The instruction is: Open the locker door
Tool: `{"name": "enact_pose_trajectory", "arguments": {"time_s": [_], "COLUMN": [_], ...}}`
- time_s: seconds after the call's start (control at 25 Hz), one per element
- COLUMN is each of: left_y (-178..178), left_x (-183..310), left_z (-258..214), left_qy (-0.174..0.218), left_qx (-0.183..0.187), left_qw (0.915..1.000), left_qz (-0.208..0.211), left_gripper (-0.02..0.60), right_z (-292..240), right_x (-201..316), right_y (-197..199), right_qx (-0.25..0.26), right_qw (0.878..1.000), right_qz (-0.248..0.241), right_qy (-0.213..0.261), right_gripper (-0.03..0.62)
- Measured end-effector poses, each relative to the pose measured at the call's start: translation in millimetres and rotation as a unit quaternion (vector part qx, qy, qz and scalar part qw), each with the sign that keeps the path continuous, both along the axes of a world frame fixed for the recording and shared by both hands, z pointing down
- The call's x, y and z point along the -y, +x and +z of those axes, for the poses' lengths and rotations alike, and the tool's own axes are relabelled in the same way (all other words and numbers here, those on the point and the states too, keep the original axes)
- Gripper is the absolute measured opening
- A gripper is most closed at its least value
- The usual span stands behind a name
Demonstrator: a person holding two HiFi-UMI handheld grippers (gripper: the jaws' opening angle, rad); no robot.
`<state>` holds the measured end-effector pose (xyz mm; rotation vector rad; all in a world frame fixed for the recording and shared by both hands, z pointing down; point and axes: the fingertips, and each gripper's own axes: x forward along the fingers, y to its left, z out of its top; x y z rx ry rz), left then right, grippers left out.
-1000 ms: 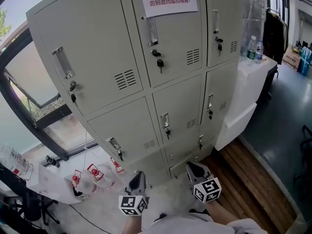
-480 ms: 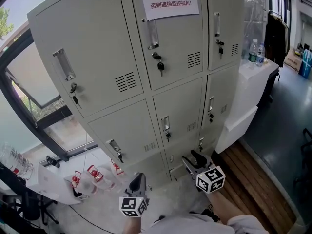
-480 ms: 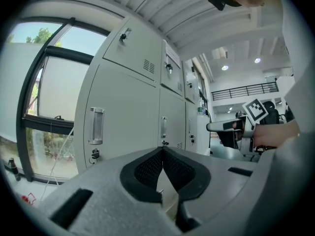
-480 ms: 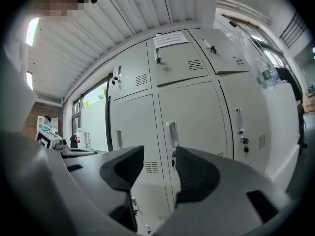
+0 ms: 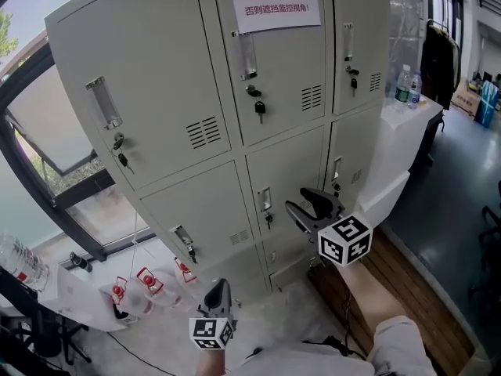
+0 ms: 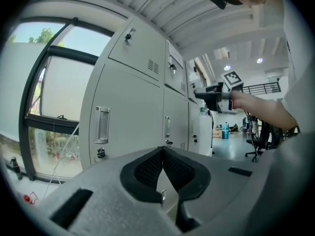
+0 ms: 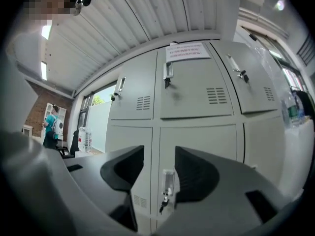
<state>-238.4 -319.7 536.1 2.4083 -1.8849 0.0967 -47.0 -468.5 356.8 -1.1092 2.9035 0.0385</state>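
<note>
Jaws wide and empty, right gripper faces the locker door handle; thin stiff metal, probably light: take this handle.

On the pale floor at 6 o'clock: the grey locker bank, standing upright. Wooden planking beside it at 4 o'clock. On the white counter at 2 o'clock, just beside the locker bank: two clear bottles.
</note>
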Motion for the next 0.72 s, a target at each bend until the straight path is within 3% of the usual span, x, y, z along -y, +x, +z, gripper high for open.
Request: {"name": "enact_pose_trajectory", "arguments": {"time_s": [0.28, 0.72], "left_y": [-12, -37], "left_x": [-6, -14], "left_z": [2, 4], "left_qy": [0.001, -0.003], "left_qx": [-0.007, -0.023], "left_qw": [0.9999, 0.9993], "left_qz": [-0.010, -0.030], "left_gripper": [0.003, 0.003], "right_z": [-102, -217], "right_x": [21, 56], "right_y": [-24, -56], "right_qx": [-0.004, 0.020], "right_qw": [0.998, 0.994], "right_qz": [-0.021, -0.056], "right_qy": [0.065, 0.097], "right_gripper": [0.183, 0.183]}}
